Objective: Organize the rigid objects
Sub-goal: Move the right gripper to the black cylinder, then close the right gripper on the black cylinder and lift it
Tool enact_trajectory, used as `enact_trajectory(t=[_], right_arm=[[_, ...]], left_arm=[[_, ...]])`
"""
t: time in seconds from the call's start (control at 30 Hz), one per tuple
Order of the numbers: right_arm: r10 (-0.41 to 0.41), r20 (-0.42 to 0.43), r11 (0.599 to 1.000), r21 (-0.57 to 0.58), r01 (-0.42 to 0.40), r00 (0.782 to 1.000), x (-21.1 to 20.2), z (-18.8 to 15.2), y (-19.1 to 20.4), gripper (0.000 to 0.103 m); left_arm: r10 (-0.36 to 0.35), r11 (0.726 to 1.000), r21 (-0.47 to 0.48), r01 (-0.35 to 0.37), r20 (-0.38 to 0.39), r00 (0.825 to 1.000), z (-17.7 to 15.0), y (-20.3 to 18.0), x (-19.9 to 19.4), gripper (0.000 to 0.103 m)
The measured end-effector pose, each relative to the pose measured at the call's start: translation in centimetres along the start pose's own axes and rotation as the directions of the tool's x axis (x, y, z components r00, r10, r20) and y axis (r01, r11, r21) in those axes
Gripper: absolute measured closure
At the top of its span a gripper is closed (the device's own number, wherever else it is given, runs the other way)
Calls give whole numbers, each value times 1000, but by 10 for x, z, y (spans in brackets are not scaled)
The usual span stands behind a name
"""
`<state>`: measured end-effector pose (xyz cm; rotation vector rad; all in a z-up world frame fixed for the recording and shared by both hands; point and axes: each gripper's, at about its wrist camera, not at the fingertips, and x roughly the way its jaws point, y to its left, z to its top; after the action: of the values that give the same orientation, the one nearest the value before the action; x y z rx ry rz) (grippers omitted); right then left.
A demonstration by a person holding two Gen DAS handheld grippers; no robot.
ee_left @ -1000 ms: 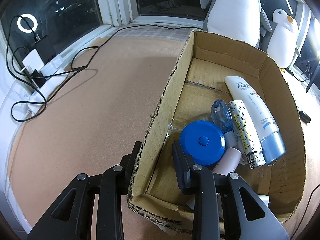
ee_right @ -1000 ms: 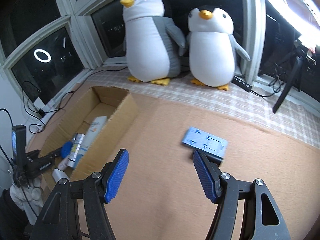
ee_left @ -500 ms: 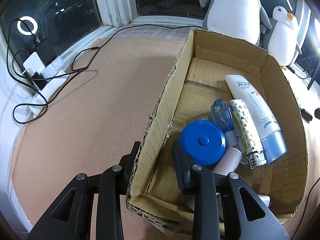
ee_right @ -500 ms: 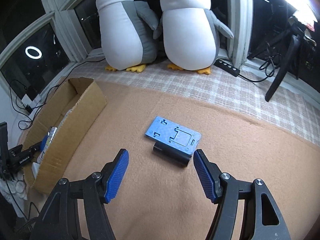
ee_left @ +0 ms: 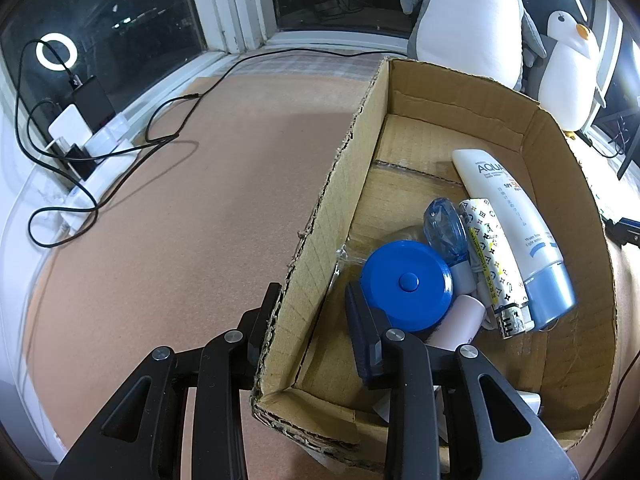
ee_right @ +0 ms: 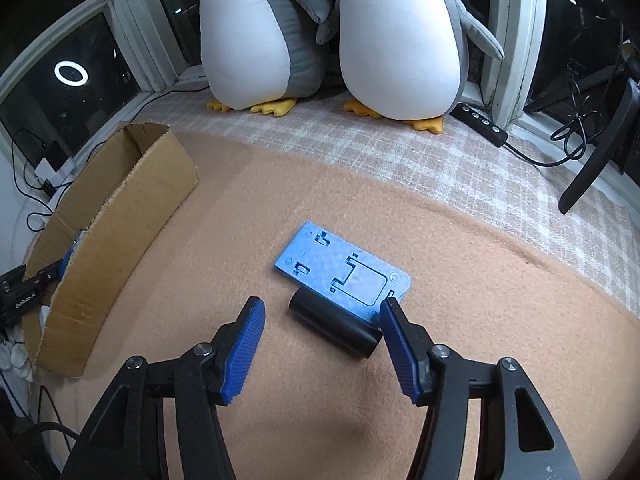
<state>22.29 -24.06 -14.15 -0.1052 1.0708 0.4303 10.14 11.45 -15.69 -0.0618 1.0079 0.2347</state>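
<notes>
The left gripper [ee_left: 310, 320] is clamped on the side wall of the cardboard box [ee_left: 328, 216], one finger outside the wall and one inside, which steadies the box on the tan felt mat [ee_left: 180, 220]. The box already contains a blue tape measure [ee_left: 406, 284], a sunscreen tube [ee_left: 516, 232], a patterned cylinder [ee_left: 494, 264] and a small blue fan [ee_left: 444, 228].

The right gripper [ee_right: 322, 338] is closing around a black cylinder [ee_right: 334, 328] that lies on the mat, just beside and apparently touching a blue plastic plate [ee_right: 342, 272]. The cylinder sits between the blue pads [ee_right: 244, 352], nearer the right-hand pad; neither pad presses on it yet.

Risks:
- The cylinder lies at an angle across the jaws. Uneven pad contact is likely to make it roll or pivot out of the grip.
- The right-hand pad stands close to the plate corner. It may catch the plate and drag it.
- Lifting with a shallow grip may drop the cylinder before it reaches the box.
</notes>
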Motion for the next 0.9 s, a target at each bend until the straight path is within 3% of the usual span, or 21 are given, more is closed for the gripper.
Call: enact_trajectory(t=[0.17,0.4,0.53,0.9], right_arm=[[9,-25,1000,3,-8,1000,1,-1,0,67],[-19,-61,997,-74,15,998,6,-7,10,68],[-31,-63,996,-87,26,997,5,-9,12,78],[-72,-54,993,-93,66,996,4,-13,17,88]], left_arm=[[2,1000,0,-2,0,1000,0,-1,0,73],[3,1000,-1,-3,-1,1000,0,-2,0,73],[3,1000,-1,-3,-1,1000,0,-2,0,73],[4,1000,-3,-4,-1,1000,2,-3,1,73]])
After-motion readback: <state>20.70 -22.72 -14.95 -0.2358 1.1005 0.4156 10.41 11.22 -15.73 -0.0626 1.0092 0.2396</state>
